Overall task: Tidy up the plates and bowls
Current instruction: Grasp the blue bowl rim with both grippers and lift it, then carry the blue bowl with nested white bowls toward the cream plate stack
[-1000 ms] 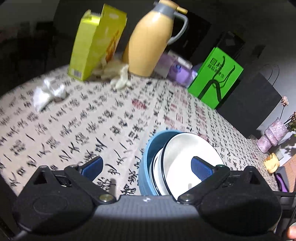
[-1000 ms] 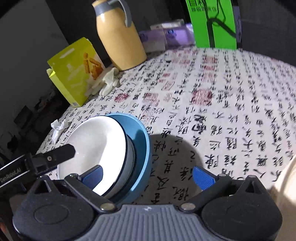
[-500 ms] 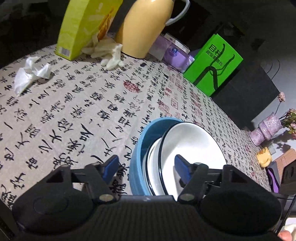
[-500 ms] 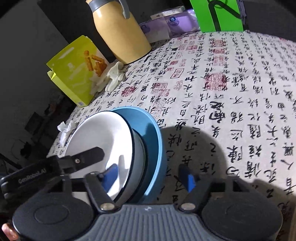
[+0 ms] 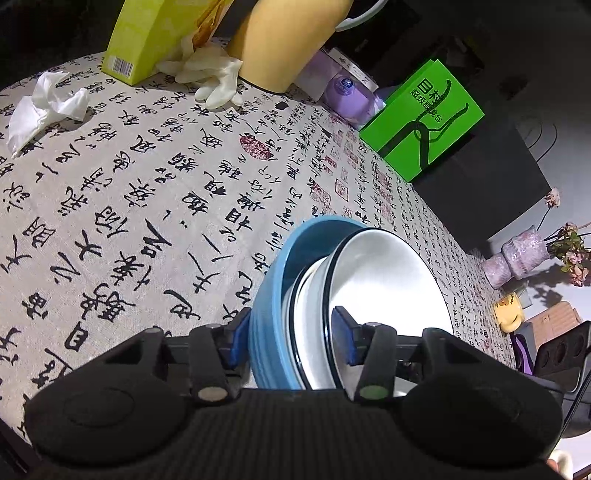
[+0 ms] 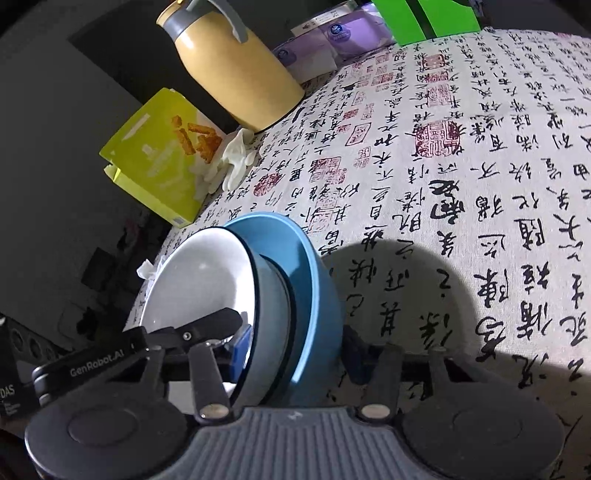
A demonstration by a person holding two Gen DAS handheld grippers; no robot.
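A stack of dishes is held above the calligraphy tablecloth [image 5: 147, 192]: a blue bowl [image 5: 273, 295] outermost, with white black-rimmed bowls [image 5: 388, 288] nested inside it. My left gripper [image 5: 291, 339] is shut on the stack's rim, one pad outside the blue bowl, one inside the white bowl. In the right wrist view the blue bowl [image 6: 314, 295] and white bowl [image 6: 199, 280] show tilted on edge. My right gripper [image 6: 291, 350] is shut on the opposite rim of the same stack.
At the table's far side stand a yellow-green snack box [image 5: 155, 33], a tan thermos jug [image 5: 288, 40], white gloves [image 5: 210, 74], purple tissue packs [image 5: 347, 96] and a green bag [image 5: 424, 118]. A crumpled tissue [image 5: 44, 107] lies at left. A vase [image 5: 517, 258] stands at right.
Both grippers went from open around the stack's rim to shut on it. The stack now stands more tilted and fills more of each view.
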